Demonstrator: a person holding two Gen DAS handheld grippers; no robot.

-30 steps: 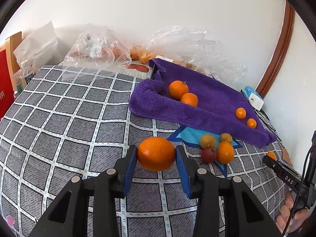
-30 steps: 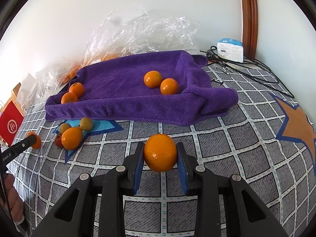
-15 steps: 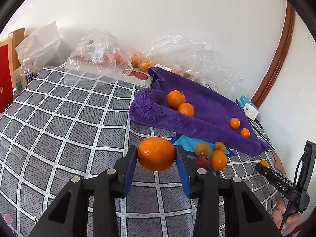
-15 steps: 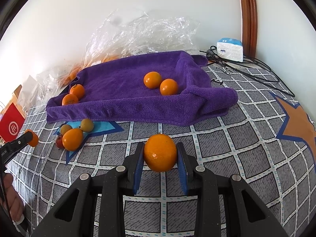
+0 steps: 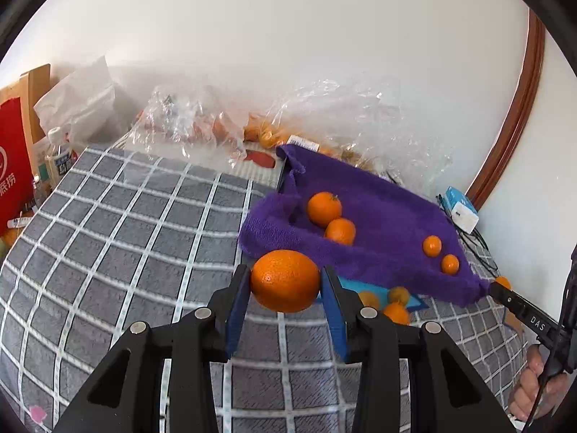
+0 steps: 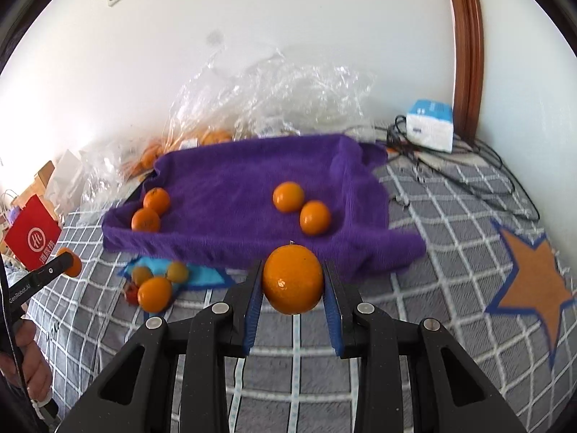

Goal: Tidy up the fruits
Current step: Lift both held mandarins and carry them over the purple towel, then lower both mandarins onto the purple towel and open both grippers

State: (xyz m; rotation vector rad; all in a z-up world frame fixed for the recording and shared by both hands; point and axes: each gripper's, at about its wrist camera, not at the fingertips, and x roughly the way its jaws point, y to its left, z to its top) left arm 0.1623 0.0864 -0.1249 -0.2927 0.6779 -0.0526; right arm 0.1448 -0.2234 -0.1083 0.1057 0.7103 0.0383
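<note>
Only right wrist view – orange star patch [image 6: 530, 281]

Your right gripper [image 6: 293, 283] is clamped on an orange [image 6: 292, 279], held above the checked grey cloth [image 6: 432, 245]. Ahead, the purple towel [image 6: 230, 195] carries four oranges in two touching pairs, left [image 6: 151, 210] and right [image 6: 301, 207].

I see two bright, evenly daylit fisheye views with black corners and straight lines bowed near the rims. The white wall [image 5: 288, 54] looks washed out. Glare glints off the clear plastic bags [image 6: 274, 97]. My right view is motion-blurred, smearing the purple towel [image 6: 230, 195]; my left view is sharper. Shadows are soft and faint.
</note>
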